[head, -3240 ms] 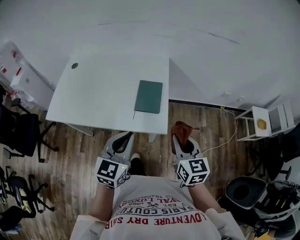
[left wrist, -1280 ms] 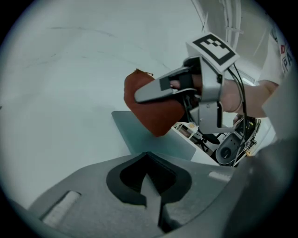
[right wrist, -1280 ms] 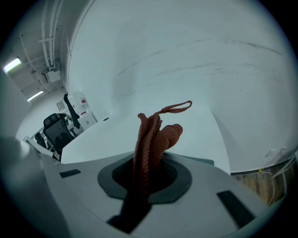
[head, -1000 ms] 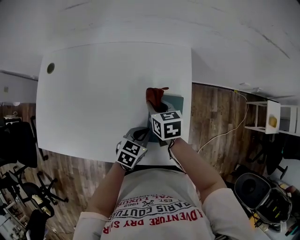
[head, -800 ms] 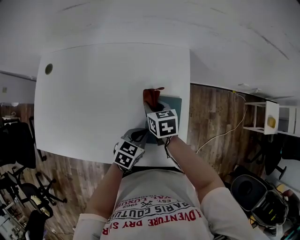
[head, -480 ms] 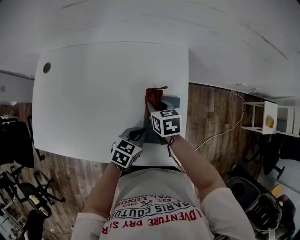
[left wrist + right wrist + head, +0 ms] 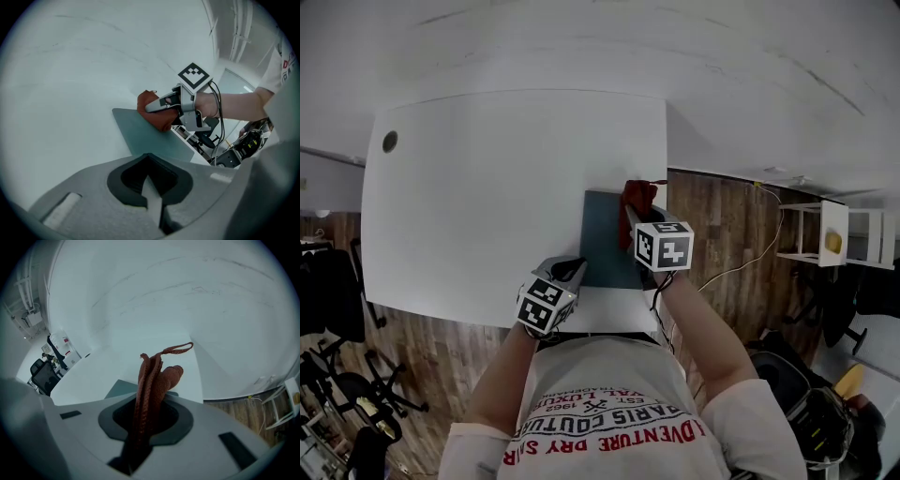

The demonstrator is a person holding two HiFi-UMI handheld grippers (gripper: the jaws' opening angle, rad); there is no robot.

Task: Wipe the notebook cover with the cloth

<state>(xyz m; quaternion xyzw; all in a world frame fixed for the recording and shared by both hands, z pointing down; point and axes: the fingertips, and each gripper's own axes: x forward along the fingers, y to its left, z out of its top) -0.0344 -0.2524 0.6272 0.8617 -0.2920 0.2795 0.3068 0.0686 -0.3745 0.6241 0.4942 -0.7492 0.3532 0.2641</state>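
Note:
A dark teal notebook [image 7: 605, 242] lies flat near the white table's [image 7: 487, 187] front right corner. My right gripper [image 7: 634, 217] is shut on a rust-red cloth [image 7: 638, 198], which rests on the notebook's far right part. In the right gripper view the cloth [image 7: 152, 378] hangs bunched out of the gripper [image 7: 143, 423], with a bit of notebook [image 7: 117, 389] under it. My left gripper [image 7: 570, 270] is shut and empty at the notebook's near left corner. The left gripper view shows the notebook [image 7: 150, 138], the cloth [image 7: 157, 117] and the right gripper [image 7: 161, 102] ahead of the left gripper [image 7: 152, 201].
The table's right edge runs just past the notebook, with wood floor [image 7: 722, 225] and a cable [image 7: 750, 258] beyond. A cable hole [image 7: 389, 142] sits at the table's far left. A white shelf [image 7: 825, 239] stands at the right and office chairs [image 7: 337, 384] at the left.
My right gripper has swept the cloth from the notebook's far left part to its far right part, uncovering most of the cover. The left gripper has stayed at the near left corner.

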